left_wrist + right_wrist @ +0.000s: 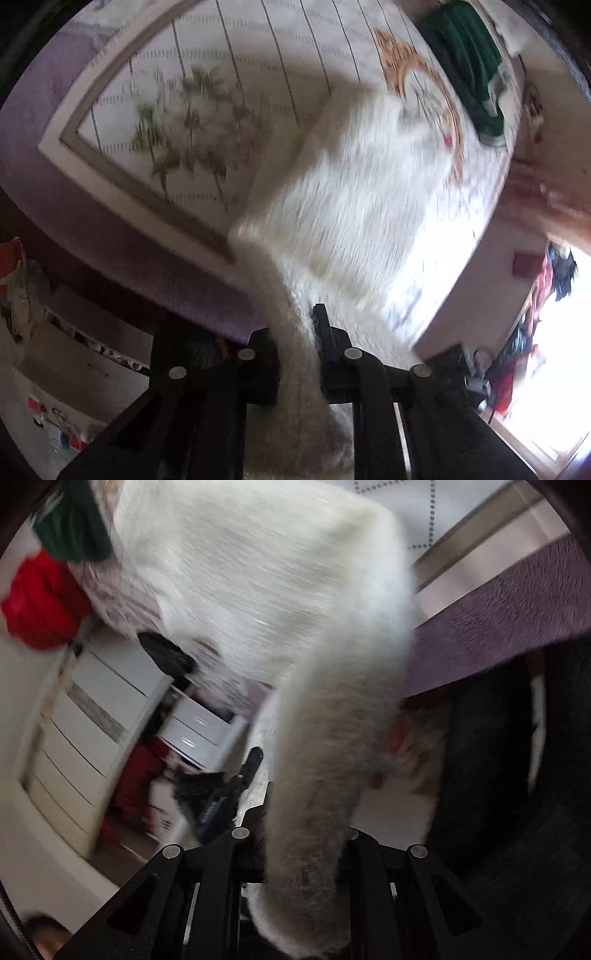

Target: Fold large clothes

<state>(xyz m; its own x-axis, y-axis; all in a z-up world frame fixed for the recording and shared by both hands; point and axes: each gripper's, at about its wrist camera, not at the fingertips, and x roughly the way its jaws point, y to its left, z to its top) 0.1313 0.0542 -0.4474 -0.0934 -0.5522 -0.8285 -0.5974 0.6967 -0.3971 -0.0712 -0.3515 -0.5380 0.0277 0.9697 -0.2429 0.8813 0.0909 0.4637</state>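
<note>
A white fluffy garment [354,192] lies across the patterned bedspread [229,74], blurred by motion. One strip of it runs down between the fingers of my left gripper [297,343], which is shut on it above the bed's edge. In the right wrist view the same white garment [258,572] fills the upper middle. A thick sleeve-like part of it hangs down through my right gripper [303,834], which is shut on it and hides the fingertips. A blurred black gripper [221,797] shows at the left of that part.
A dark green garment [465,62] lies at the far side of the bed, also seen as the green garment [74,528]. A purple blanket [110,236] borders the bed. A red bundle [44,598], a white chest of drawers [92,716] and hanging clothes [535,295] by a bright window stand around.
</note>
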